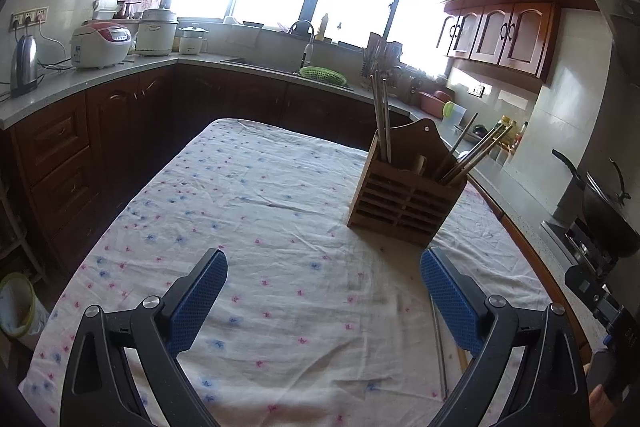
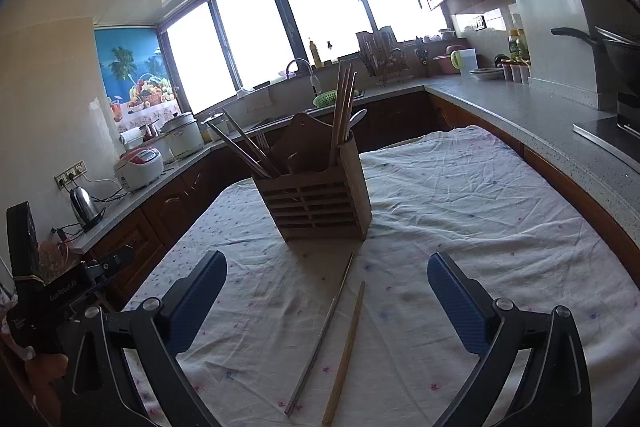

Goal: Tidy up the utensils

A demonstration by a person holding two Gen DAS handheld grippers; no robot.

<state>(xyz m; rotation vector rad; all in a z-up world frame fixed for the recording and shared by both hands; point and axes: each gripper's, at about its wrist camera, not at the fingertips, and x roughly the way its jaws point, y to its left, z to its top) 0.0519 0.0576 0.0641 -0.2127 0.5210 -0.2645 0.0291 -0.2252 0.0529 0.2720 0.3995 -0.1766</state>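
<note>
- Between the fingers of our right gripper [image 2: 326,285], on the cloth [image 2: 460,195], lie two loose chopsticks side by side: a metal chopstick [image 2: 322,335] toward the left finger and a wooden chopstick [image 2: 347,347] just beside it on the right.
- Both our grippers are spread wide with nothing between the pads; the right one has all but finished opening and grips nothing.
- Our left gripper [image 1: 324,291] hovers over bare cloth; the same two sticks show only as slivers by its right finger, so we judge the pick belongs to the right hand.
- Straight ahead of the right gripper, just past the far tips of the sticks, stands the holder [image 2: 320,195], upright, slatted in front, with a raised wooden back.
- Its compartments already carry upright chopsticks [image 2: 343,107], a leaning bundle on its left side, and what looks like a spoon.
- To do this step well, we take one stick at a time: the two diverge toward us and nearly meet at the far end, so closing across the near half keeps them separate.
- We bring the pads low enough to pinch the thin shaft without bunching the wrinkled cloth.
- We judge the metal one slippery and the wooden one easier to hold; a grip near mid-length should stop it from swinging on the lift toward the holder.
</note>
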